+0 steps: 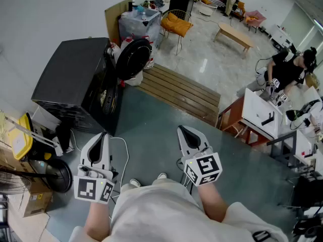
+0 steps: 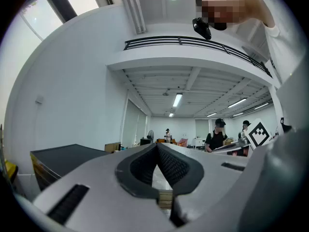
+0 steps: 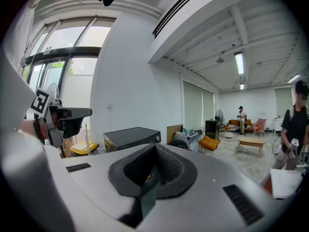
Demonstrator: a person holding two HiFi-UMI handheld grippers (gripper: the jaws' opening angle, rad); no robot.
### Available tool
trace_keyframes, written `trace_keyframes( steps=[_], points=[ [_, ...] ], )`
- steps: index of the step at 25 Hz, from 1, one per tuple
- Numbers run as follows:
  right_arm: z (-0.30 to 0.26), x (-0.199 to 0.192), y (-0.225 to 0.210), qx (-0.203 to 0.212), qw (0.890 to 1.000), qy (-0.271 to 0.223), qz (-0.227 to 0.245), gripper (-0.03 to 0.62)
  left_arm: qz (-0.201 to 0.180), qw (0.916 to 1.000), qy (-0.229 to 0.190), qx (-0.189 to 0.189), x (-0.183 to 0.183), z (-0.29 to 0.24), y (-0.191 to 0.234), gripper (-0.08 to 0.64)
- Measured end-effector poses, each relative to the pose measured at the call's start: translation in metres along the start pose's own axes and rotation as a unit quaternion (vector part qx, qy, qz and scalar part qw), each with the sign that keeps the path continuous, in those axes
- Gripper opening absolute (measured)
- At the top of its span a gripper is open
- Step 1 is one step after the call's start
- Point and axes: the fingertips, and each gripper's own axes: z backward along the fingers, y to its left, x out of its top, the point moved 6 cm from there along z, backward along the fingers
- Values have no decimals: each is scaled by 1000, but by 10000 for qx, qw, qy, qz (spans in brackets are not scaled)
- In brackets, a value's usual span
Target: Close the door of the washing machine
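The black washing machine (image 1: 75, 84) stands at the left on the grey floor, its front facing right. Its round dark door (image 1: 132, 58) is swung open at the far side of the front. In the right gripper view the machine (image 3: 133, 137) shows ahead, some way off. My left gripper (image 1: 103, 136) is held low near my body, jaws shut with nothing between them, its tips (image 2: 157, 145) meeting. My right gripper (image 1: 181, 130) is beside it, also shut and empty, pointing toward the machine (image 3: 155, 148). Both are well short of the door.
A slatted wooden platform (image 1: 176, 89) lies beyond the machine. A floor fan (image 1: 55, 174), a yellow bin (image 1: 22, 137) and a cardboard box (image 1: 30, 200) crowd the lower left. A white cable (image 1: 120, 147) trails on the floor. Desks (image 1: 257, 117) and a person (image 1: 290, 69) are at the right.
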Motion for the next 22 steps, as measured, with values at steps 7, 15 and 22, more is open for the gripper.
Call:
trace_keyframes(
  steps=[7, 15, 22],
  points=[
    [4, -6, -19, 91, 9999, -16, -75, -3, -24, 10000, 10, 72, -3, -14, -18, 5],
    [20, -16, -72, 95, 9991, -326, -265, -2, -74, 9998, 101, 175, -13, -40, -51, 5],
    [27, -27, -111, -87, 9988, -295, -380, -2, -114, 9996, 231, 140, -19, -68, -67, 5]
  ],
)
